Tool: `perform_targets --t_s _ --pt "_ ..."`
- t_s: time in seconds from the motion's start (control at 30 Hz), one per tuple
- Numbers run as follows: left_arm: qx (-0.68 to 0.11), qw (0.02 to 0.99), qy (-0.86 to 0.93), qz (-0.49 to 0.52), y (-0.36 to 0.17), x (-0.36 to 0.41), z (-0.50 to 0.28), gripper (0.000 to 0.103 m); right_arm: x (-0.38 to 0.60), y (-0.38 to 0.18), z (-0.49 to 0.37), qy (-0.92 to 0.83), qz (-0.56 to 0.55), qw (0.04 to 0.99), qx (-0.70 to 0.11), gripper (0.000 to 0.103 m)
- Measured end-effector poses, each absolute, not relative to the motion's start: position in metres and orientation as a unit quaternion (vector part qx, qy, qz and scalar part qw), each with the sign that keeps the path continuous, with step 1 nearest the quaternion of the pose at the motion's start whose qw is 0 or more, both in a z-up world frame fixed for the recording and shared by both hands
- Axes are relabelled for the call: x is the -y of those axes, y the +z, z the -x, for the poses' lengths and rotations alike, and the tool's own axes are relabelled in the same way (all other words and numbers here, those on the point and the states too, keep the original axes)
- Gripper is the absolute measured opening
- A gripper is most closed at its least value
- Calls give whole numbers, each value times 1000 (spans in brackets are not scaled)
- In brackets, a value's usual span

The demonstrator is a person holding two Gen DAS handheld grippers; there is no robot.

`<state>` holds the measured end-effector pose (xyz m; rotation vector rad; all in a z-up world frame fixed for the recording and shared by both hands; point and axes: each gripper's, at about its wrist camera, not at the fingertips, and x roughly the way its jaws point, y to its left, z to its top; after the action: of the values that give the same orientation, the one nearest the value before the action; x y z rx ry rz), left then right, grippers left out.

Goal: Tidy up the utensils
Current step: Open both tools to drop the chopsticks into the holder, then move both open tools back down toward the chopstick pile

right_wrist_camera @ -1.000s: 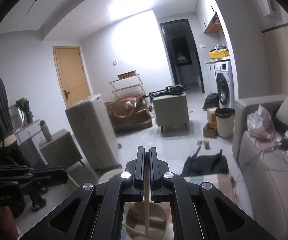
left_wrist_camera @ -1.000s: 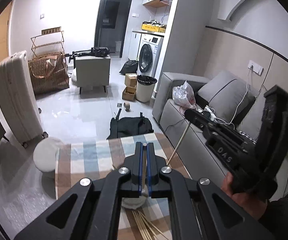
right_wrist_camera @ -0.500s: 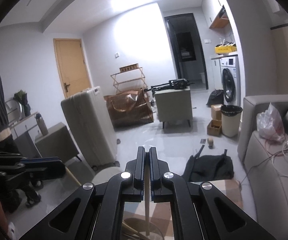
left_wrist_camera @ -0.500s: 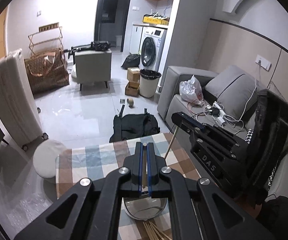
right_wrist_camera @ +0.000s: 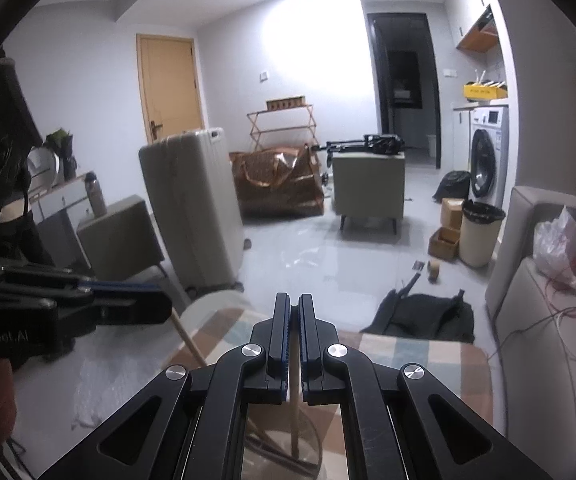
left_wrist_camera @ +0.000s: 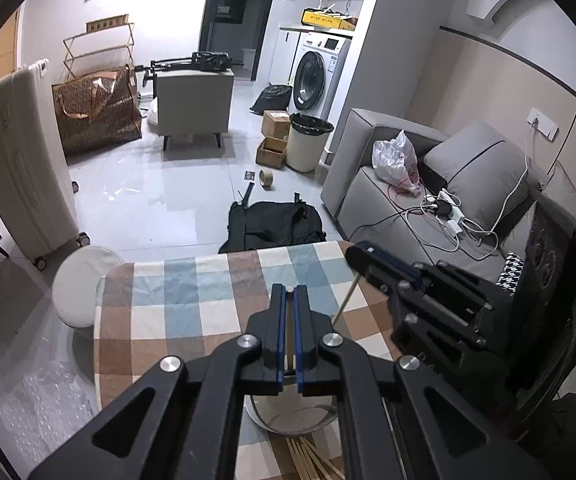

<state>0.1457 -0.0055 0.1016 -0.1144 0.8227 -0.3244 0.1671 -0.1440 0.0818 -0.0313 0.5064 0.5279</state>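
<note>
**Both Grippers Carried a Chopstick Each Over the Bowl**

The left gripper (left_wrist_camera: 289, 322) was clamped on a single wooden chopstick (left_wrist_camera: 288, 354), its pale shaft showing in the slit between the blue pads. The right gripper (right_wrist_camera: 296, 334) was likewise closed on a chopstick of its own (right_wrist_camera: 294, 420), which hung down below the pads. Seen from the left wrist, the right gripper sat at about three o'clock, its stick slanting down toward the checked tablecloth (left_wrist_camera: 176, 304).

A metal bowl (left_wrist_camera: 295, 420) stood on the cloth directly beneath the left gripper, at six o'clock in that view. Just nearer the camera, a loose bundle of chopsticks (left_wrist_camera: 311, 458) lay on the table beside the bowl's rim. In the right wrist view the bowl showed dimly below the fingers, with sticks apparently already inside.

The step in hand looked like depositing: each stick was poised above the bowl. The next move likely called for lowering the tips inside the rim, then opening the pads, keeping the two tools from colliding.
</note>
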Motion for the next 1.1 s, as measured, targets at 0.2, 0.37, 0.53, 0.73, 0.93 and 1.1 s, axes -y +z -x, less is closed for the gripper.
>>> perform_targets --t_s 0.2,0.37,0.53,0.73,0.93,1.1 --pt "-441 875 -179 86 93 5 -153 1 147 70 -178 253 -15 918 -306 9" --pt "-448 876 -152 88 97 -2 -148 16 172 72 -176 238 -70 914 -320 41" --pt "-443 886 -109 88 100 -14 -133 48 196 77 -160 220 -106 915 -320 47" --pt "-416 905 -48 77 102 -23 -106 65 214 81 -130 202 -133 918 -316 66" --pt "-394 916 -34 66 106 -15 -78 69 227 94 -91 189 -153 925 -293 86" --pt "-364 930 -20 51 108 -5 -56 83 229 100 -58 188 -150 929 -280 91"
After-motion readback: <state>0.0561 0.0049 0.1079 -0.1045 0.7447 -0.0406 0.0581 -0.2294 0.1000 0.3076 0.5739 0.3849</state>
